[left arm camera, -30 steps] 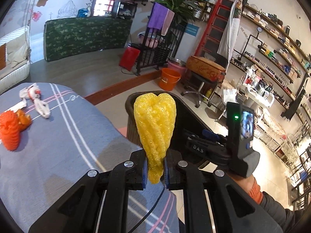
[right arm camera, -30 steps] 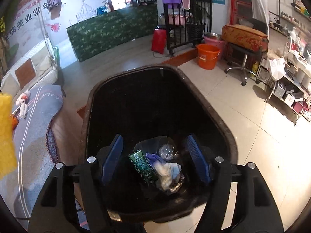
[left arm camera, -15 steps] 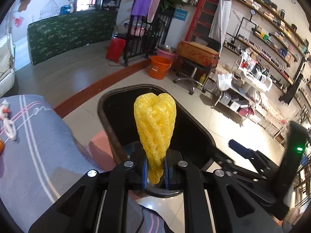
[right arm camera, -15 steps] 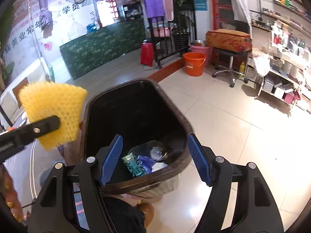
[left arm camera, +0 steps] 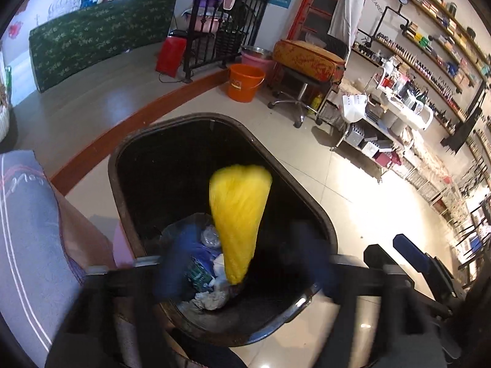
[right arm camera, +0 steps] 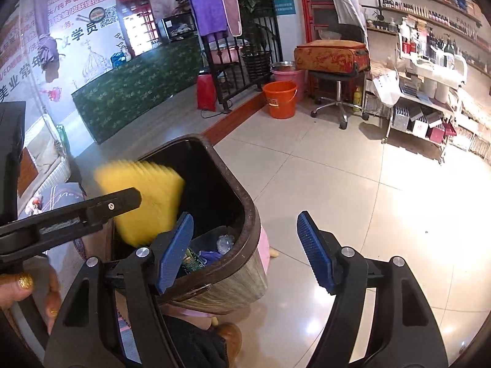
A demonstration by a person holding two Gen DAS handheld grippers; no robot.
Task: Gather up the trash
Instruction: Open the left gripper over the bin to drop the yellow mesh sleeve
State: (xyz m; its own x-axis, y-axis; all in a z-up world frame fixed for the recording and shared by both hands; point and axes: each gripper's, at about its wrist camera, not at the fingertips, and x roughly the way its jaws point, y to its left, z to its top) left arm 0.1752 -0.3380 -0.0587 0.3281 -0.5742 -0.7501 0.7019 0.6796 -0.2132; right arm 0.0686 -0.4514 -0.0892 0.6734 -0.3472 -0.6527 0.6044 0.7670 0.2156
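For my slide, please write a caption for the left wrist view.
Left gripper opened; yellow foam net drops into black bin.

Your yellow foam net (left arm camera: 239,214) shows as a bright blur against the black inside of the bin (left arm camera: 172,165), whose rim is dark brown (right arm camera: 250,214) and whose outer wall has a grey woodgrain look. In the bin you can see a green wrapper (left arm camera: 196,274), blue and white scraps, and clear plastic. Your right gripper (right arm camera: 245,251) has ribbed blue pads on black fingers. The left gripper (left arm camera: 245,273) is black too, its pads a blurred dark blue. On the pale glossy tiles behind stand an orange bucket (right arm camera: 280,99) and a pink tub (right arm camera: 288,75). The counter wears dark green leaf-print cloth (right arm camera: 138,82). A purple towel (right arm camera: 208,15) hangs on a black rack.
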